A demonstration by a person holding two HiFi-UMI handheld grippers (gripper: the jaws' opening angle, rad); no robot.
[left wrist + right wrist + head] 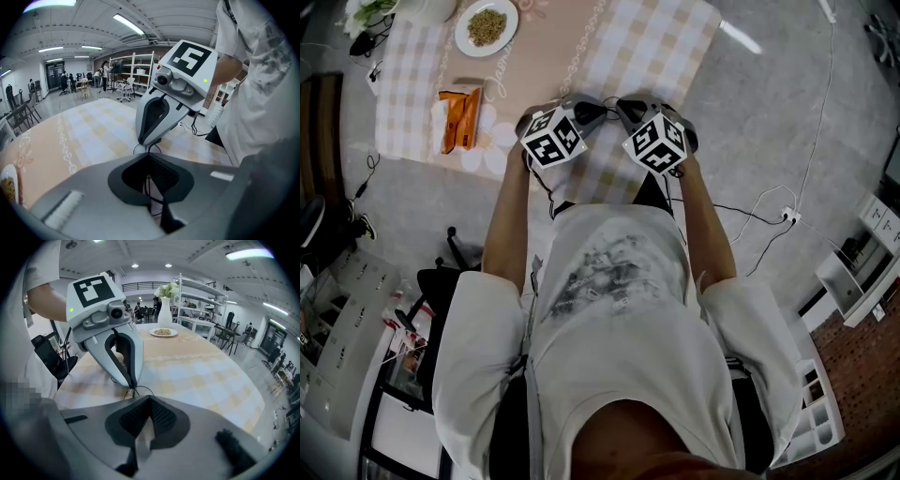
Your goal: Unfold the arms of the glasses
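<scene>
Basically left gripper [132,383] and right gripper [146,142] both pinch the wire glasses [151,149] tip-to-tip over the checked cloth [647,47], presumably one anchoring while the other swings an arm.

White printed T-shirt [619,272]; grey left claw [150,157], right claw [150,399].

Matt plastic, ribbed pads, soft cloth

The left claw [150,157] and right claw [150,398] have smooth, matt grey plastic shells with ribbed black pads [165,176]. The glasses [146,183] are thin dark wire. The bench [548,56] wears matt checked cloth [652,47], and the plate [512,17] is glossy white.
</scene>
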